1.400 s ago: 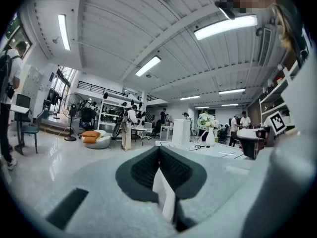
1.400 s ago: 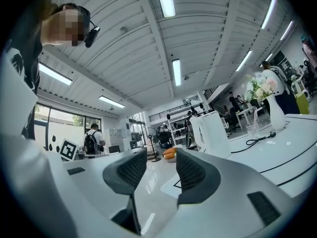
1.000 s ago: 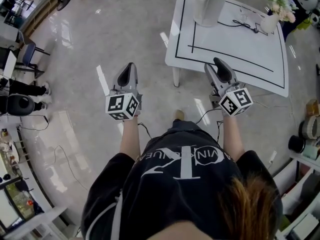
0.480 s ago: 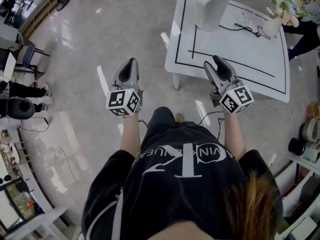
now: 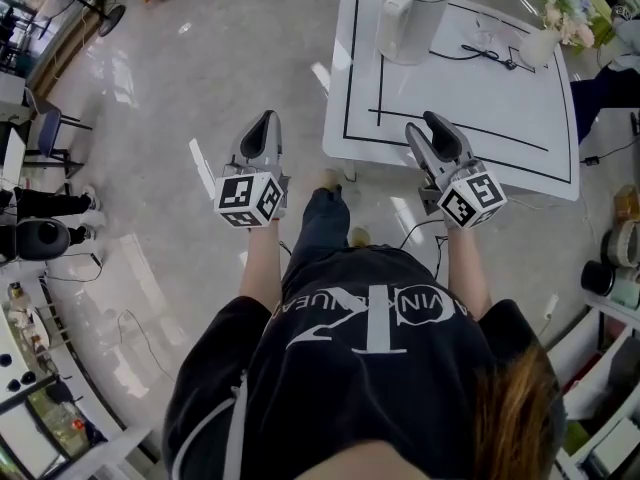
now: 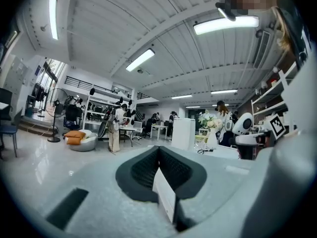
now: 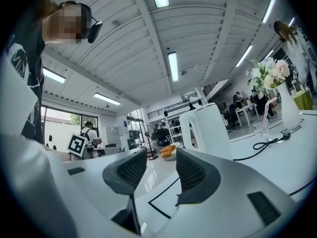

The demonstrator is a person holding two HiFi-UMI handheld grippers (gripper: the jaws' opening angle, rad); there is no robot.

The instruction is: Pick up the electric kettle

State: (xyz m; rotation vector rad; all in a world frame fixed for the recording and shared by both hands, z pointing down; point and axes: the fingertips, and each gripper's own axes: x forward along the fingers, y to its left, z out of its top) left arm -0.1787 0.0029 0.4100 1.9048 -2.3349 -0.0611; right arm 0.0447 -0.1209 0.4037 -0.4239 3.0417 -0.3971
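White plastic electric kettle [image 5: 410,10] on white tabletop [image 5: 500,88] had drawn closer; right tongs [image 5: 432,128] gaped empty, left tongs [image 5: 262,124] closed.

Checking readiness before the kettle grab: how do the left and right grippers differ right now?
The left gripper has its jaws together; the right gripper has them apart, nothing between. The left gripper is over the floor beside the table; the right gripper reaches over the table's near edge, facing the electric kettle. Both are empty.
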